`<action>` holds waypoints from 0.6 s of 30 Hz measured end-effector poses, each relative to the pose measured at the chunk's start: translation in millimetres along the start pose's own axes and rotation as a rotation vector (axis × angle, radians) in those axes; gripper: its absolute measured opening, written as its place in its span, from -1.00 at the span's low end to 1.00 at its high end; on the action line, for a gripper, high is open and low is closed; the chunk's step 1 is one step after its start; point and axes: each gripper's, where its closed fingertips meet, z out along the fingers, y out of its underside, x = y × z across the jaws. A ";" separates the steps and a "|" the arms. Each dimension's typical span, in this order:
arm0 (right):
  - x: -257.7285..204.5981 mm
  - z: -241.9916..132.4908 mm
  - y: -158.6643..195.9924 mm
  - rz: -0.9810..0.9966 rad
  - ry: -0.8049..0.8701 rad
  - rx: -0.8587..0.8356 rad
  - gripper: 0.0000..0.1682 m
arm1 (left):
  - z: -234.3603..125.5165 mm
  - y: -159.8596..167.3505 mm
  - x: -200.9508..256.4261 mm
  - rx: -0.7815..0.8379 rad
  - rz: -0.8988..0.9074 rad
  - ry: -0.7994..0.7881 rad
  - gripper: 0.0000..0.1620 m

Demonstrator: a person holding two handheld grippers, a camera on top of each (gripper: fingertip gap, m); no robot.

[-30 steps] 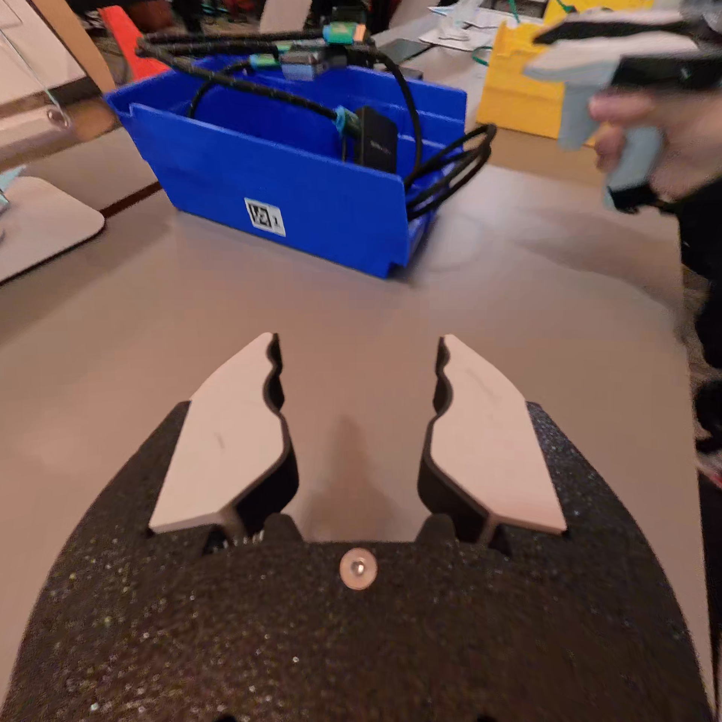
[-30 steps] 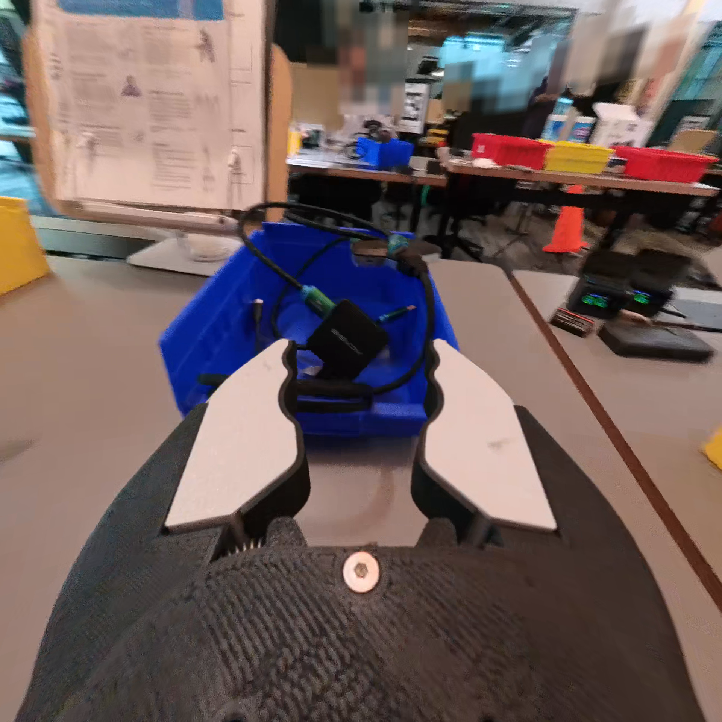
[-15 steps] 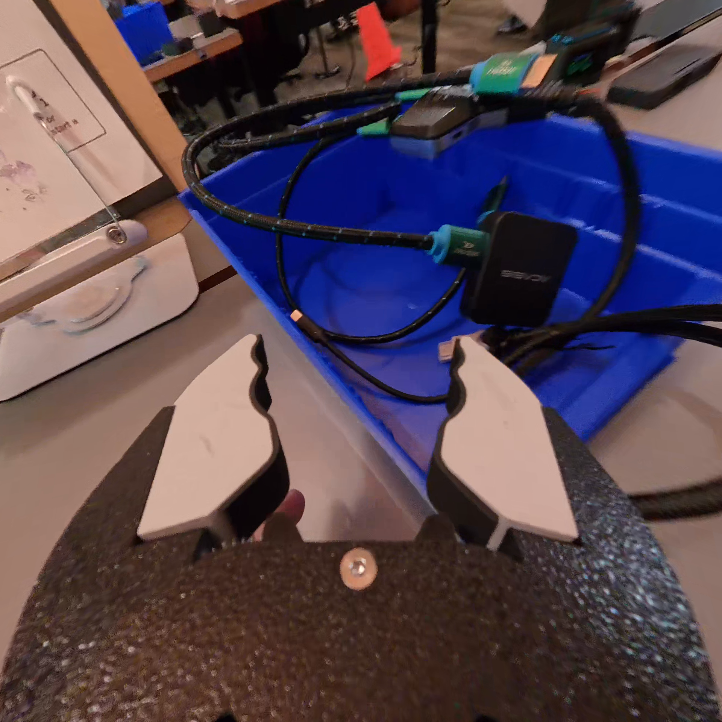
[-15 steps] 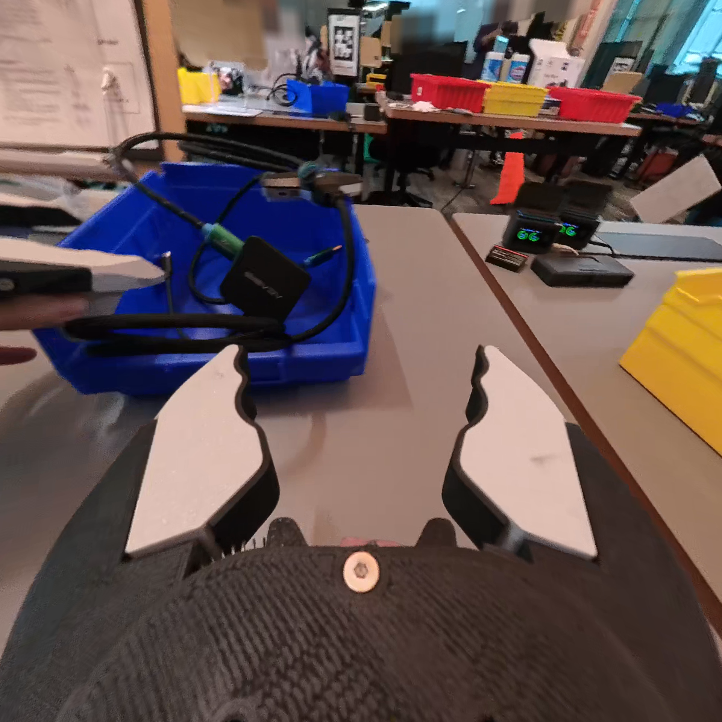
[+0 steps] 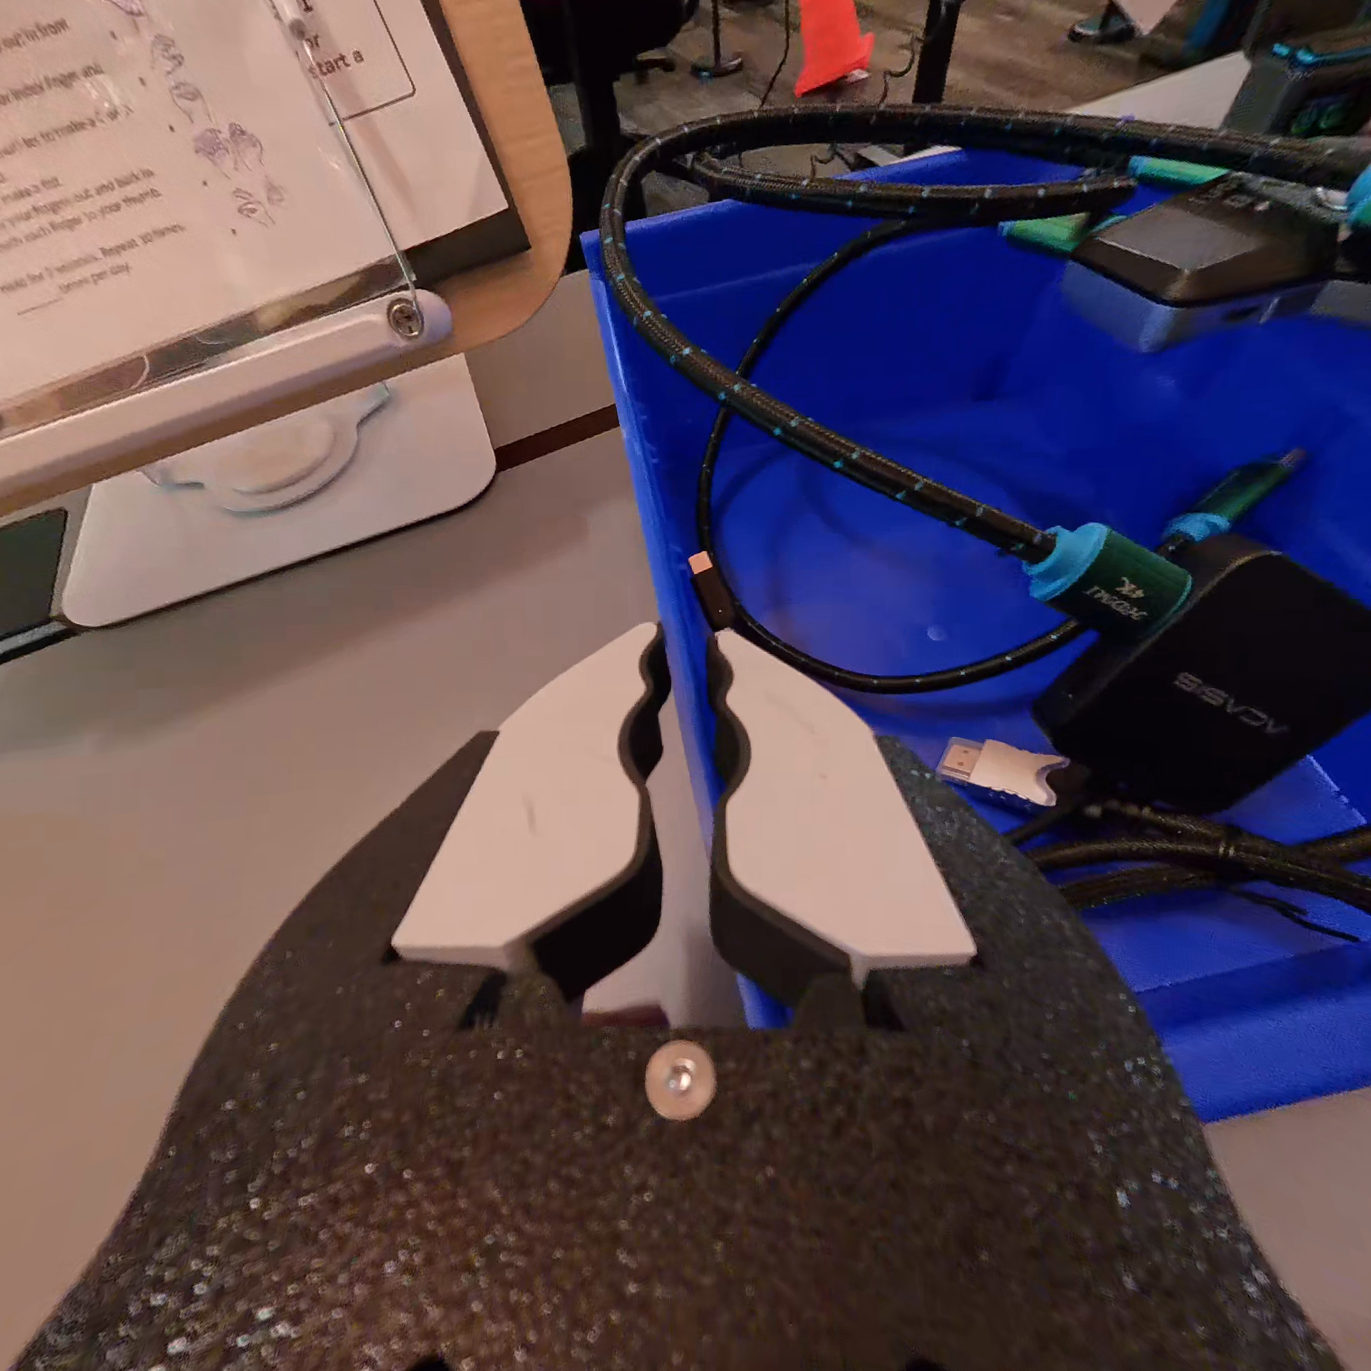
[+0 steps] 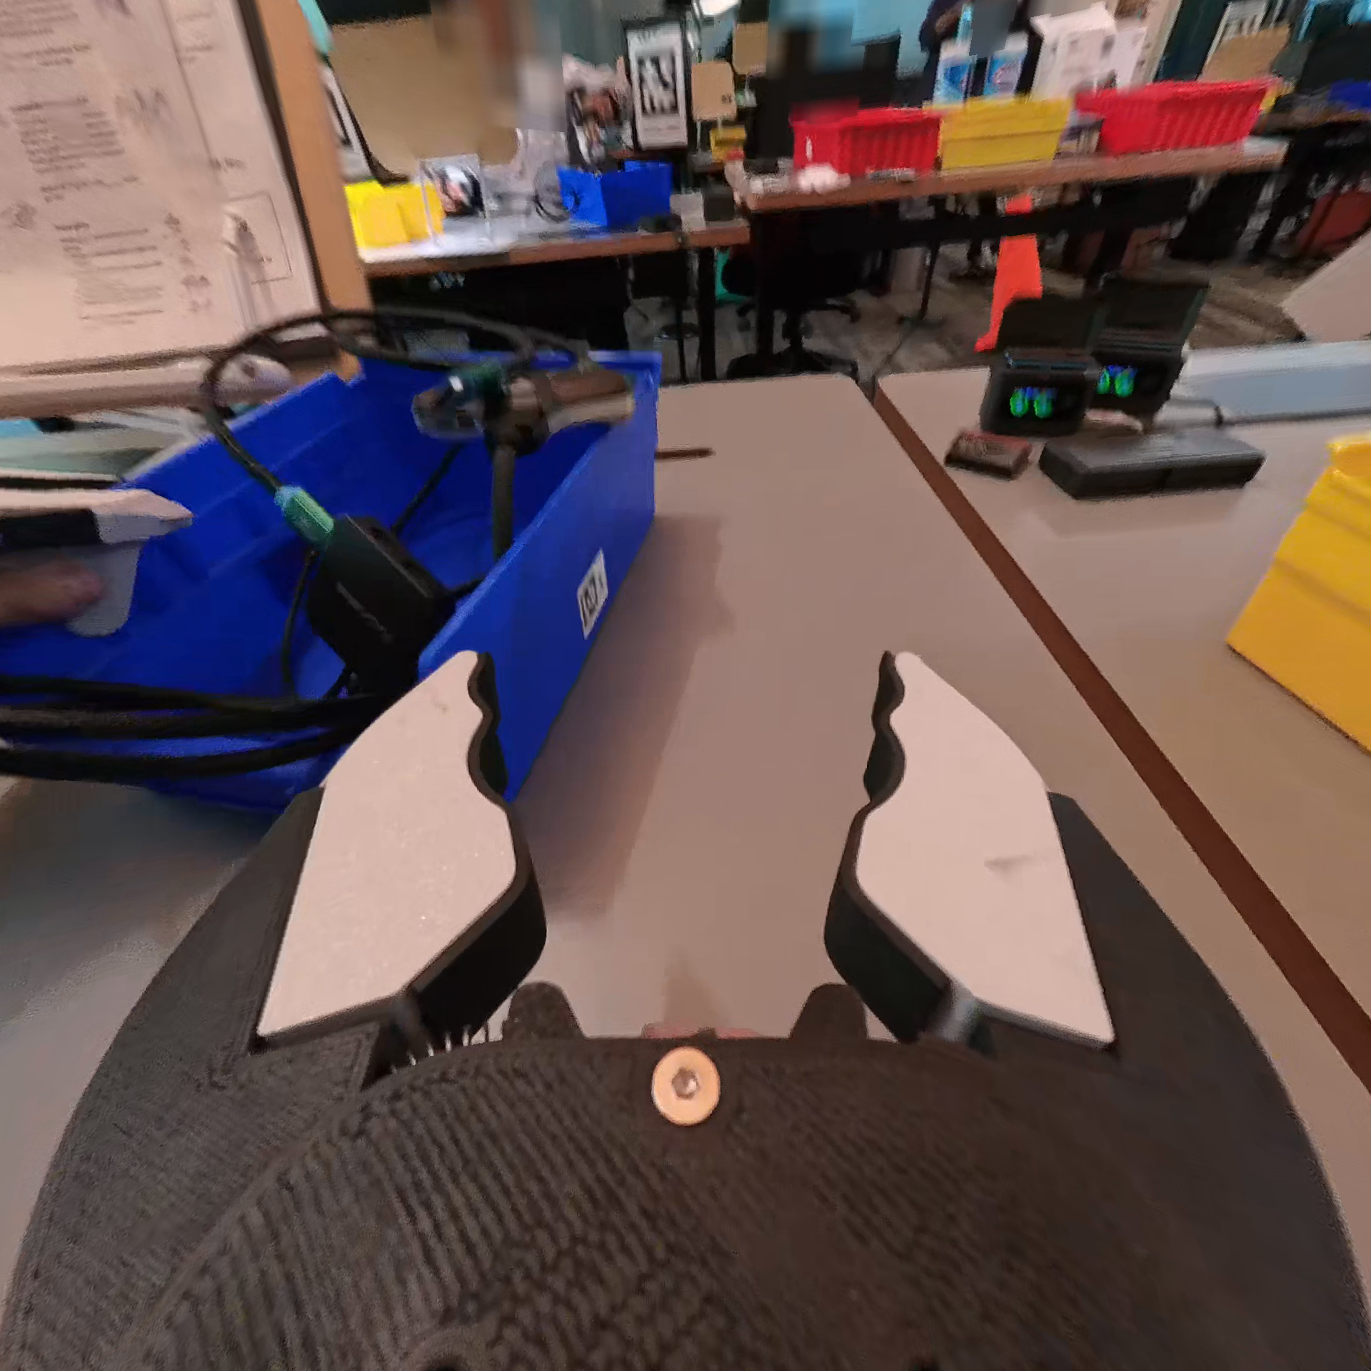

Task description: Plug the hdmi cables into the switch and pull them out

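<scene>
The left gripper (image 5: 686,653) has its jaws pinched on the blue plastic bin's wall (image 5: 668,519) — inside lies the black boxy HDMI switch (image 5: 1217,690), one braided black cable (image 5: 853,452) plugged in. The right gripper (image 6: 686,668) hangs over the grey bench (image 6: 779,593), jaws wide.

A grey table (image 6: 779,593) meets a second table (image 6: 1157,593) at right; far off, a long bench (image 6: 964,178) carries red bins (image 6: 868,137) and a yellow bin (image 6: 1001,130). An orange cone (image 6: 1013,285) stands on the floor beyond.

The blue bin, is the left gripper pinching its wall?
Yes, the left gripper has its fingers closed on the edge of the blue bin, one finger outside the wall and one inside.
</scene>
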 end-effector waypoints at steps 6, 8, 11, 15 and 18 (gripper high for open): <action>-60.8 -19.2 -65.8 -0.094 -0.146 0.163 0.17 | -42.5 25.4 -28.2 -0.013 0.048 0.107 -0.89; -100.0 -34.2 -85.0 -0.131 -0.261 0.222 0.03 | -79.9 47.8 -50.8 -0.020 0.055 0.120 -0.90; -166.7 -47.6 -85.8 -0.186 -0.451 0.184 0.10 | -147.6 87.4 -88.6 -0.036 0.084 0.134 -0.90; -269.5 -33.4 -109.1 -0.054 -0.696 0.178 0.33 | -235.5 139.1 -143.1 -0.048 0.104 0.159 -0.90; -361.6 19.2 -120.3 0.010 -0.839 0.080 0.38 | -297.1 175.6 -181.5 -0.067 0.088 0.163 -0.90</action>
